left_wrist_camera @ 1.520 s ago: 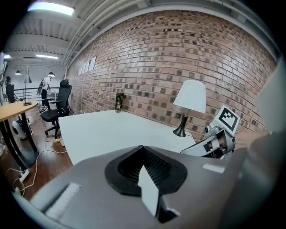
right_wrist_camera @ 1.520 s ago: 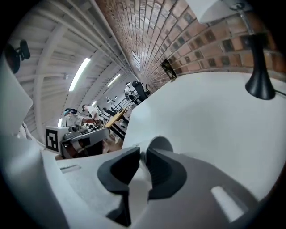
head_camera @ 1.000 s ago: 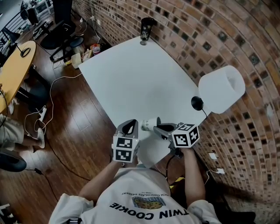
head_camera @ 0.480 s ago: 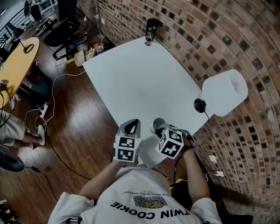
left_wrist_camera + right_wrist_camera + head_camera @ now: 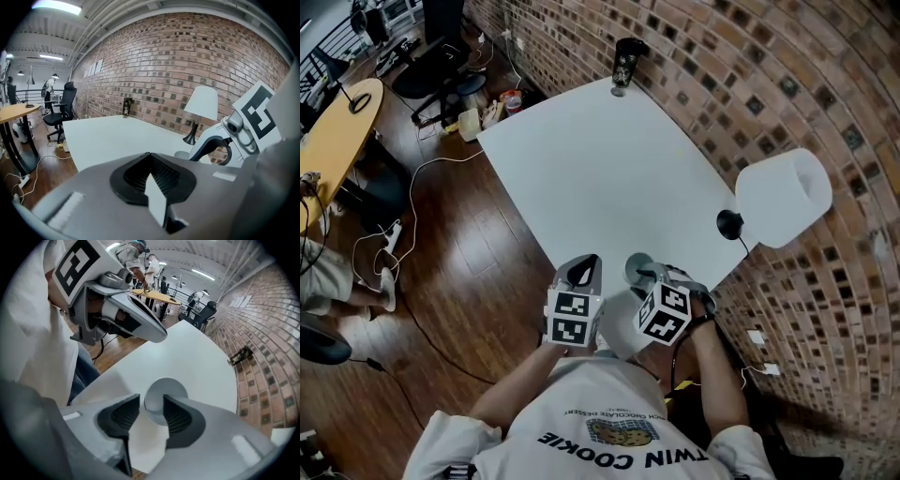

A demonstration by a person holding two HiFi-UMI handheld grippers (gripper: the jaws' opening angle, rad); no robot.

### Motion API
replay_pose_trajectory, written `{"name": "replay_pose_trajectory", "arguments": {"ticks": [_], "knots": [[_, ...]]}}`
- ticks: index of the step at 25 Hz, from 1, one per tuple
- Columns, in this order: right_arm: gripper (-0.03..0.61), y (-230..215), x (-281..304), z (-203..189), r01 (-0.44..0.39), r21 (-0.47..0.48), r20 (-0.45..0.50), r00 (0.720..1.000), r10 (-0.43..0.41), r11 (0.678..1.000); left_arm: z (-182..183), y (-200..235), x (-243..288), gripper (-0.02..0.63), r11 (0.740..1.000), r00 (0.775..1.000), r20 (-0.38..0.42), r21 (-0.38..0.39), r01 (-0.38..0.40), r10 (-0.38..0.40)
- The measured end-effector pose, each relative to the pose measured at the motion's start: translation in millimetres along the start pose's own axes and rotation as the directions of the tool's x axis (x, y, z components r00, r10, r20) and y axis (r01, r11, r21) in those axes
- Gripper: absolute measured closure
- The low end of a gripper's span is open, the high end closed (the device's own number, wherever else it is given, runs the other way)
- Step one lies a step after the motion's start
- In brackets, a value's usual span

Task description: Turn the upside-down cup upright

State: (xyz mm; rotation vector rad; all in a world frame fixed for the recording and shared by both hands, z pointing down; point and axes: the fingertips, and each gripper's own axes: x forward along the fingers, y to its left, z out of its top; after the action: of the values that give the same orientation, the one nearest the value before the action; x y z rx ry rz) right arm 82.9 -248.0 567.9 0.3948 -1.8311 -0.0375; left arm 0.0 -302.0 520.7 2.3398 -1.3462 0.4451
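A small pale grey cup (image 5: 638, 269) stands mouth-up near the white table's (image 5: 600, 169) closest corner. My right gripper (image 5: 647, 277) points steeply down over it. In the right gripper view the cup's round rim (image 5: 161, 392) sits between the jaws of that gripper (image 5: 151, 402), which are opening; a gap shows beside the left pad. My left gripper (image 5: 582, 273) hovers just left of the cup at the table edge, pads together with nothing between them. The left gripper view shows its own shut jaws (image 5: 151, 157) and the right gripper (image 5: 234, 136) beside them.
A lamp with a white shade (image 5: 783, 197) and a dark base (image 5: 728, 224) stands at the table's right edge against the brick wall. A dark tumbler (image 5: 625, 61) sits at the far corner. Left of the table, on the wooden floor, are cables, office chairs and a yellow table (image 5: 333, 141).
The right gripper rolled over and sank, bringing the cup from lying sideways in its grip to standing mouth-up on the table. Its jaws have parted. The left gripper stayed put.
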Motion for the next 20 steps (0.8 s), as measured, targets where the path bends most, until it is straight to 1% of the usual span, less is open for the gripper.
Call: {"name": "replay_pose_trajectory", "arguments": {"ticks": [1, 2, 4, 6, 10, 11, 13, 16, 18, 20], "knots": [[0.394, 0.0, -1.0, 0.9, 0.002, 0.015, 0.007, 1.000, -0.002, 1.000, 0.6, 0.2, -0.8, 0.611, 1.000, 1.000, 0.001, 0.000, 0.003, -0.003], [0.374, 0.1, -2.5, 1.7, 0.005, 0.030, 0.014, 1.000, -0.005, 1.000, 1.1, 0.5, -2.0, 0.611, 1.000, 1.000, 0.001, 0.001, 0.007, -0.007], [0.373, -2.0, -8.2, 5.0, 0.026, 0.062, 0.039, 0.999, -0.029, 0.998, 1.0, 0.9, -4.8, 0.611, 1.000, 1.000, 0.001, 0.001, 0.016, -0.016], [0.374, -6.7, -18.7, 10.6, 0.064, 0.112, 0.087, 0.993, -0.074, 0.992, -0.7, 0.9, -7.9, 0.611, 0.999, 0.999, -0.003, 0.004, 0.032, -0.032], [0.374, -8.2, -47.7, 22.6, 0.122, 0.245, 0.172, 0.971, -0.167, 0.962, -3.2, 2.3, -22.1, 0.611, 0.997, 0.997, -0.003, 0.026, 0.074, -0.074], [0.374, -8.3, -54.9, 27.1, 0.141, 0.287, 0.190, 0.961, -0.201, 0.947, -3.8, 3.5, -27.1, 0.611, 0.996, 0.996, -0.001, 0.027, 0.084, -0.084], [0.374, -7.9, -67.3, 38.0, 0.168, 0.393, 0.237, 0.931, -0.276, 0.904, -6.0, 4.6, -36.9, 0.611, 0.994, 0.994, -0.002, 0.028, 0.107, -0.107], [0.383, -0.7, -78.8, 54.7, 0.167, 0.526, 0.302, 0.880, -0.367, 0.834, -11.9, 4.7, -52.1, 0.611, 0.990, 0.991, -0.005, 0.038, 0.137, -0.137], [0.393, 5.3, -82.0, 63.9, 0.161, 0.591, 0.326, 0.848, -0.417, 0.791, -14.9, 7.9, -63.1, 0.611, 0.990, 0.990, 0.003, 0.035, 0.138, -0.138], [0.419, 11.3, -84.4, 70.2, 0.143, 0.659, 0.345, 0.815, -0.466, 0.738, -16.9, 9.5, -73.7, 0.611, 0.991, 0.991, 0.013, 0.026, 0.134, -0.135]]}}
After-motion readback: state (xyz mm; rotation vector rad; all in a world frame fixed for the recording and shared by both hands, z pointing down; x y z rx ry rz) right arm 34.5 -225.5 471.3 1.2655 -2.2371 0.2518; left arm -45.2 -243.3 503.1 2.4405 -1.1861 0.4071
